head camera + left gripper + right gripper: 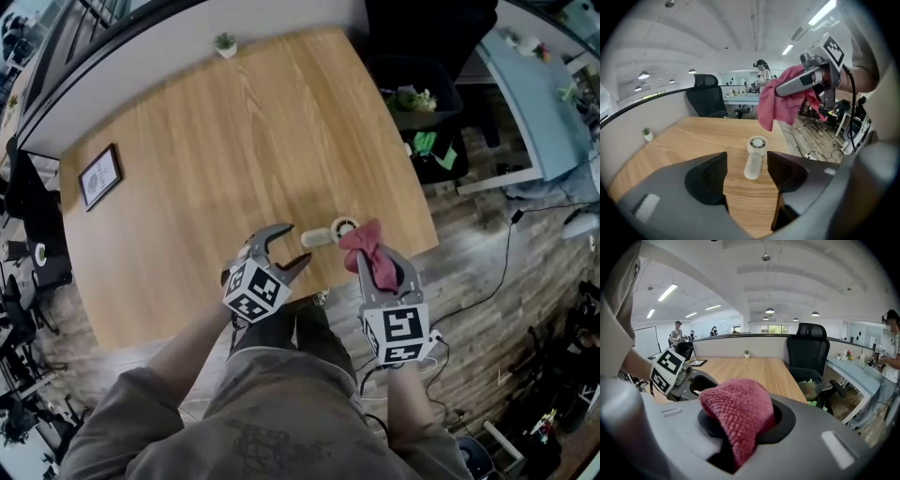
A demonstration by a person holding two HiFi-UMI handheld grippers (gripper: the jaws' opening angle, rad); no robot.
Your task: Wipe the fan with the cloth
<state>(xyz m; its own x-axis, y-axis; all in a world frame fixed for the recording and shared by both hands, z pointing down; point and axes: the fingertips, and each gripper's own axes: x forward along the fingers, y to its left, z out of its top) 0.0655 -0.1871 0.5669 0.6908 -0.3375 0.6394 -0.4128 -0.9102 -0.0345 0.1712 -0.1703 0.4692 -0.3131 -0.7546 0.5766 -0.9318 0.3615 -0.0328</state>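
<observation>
From overhead, a person stands at a wooden table (234, 141), a gripper in each hand. The small white fan (332, 232) lies flat near the table's front edge. The left gripper (292, 247) is just beside the fan's handle, jaws spread wide and empty. The right gripper (373, 269) is clamped on a pink cloth (361, 242) that hangs just over the fan's head. A framed picture (99, 175) and a potted plant (225, 43) sit well away.

In the left gripper view, the fan lies beyond the parted jaws, with the cloth dangling above it.

In the right gripper view, the cloth bunches between the closed jaws, and a black office chair (808, 347) stands behind the table.
</observation>
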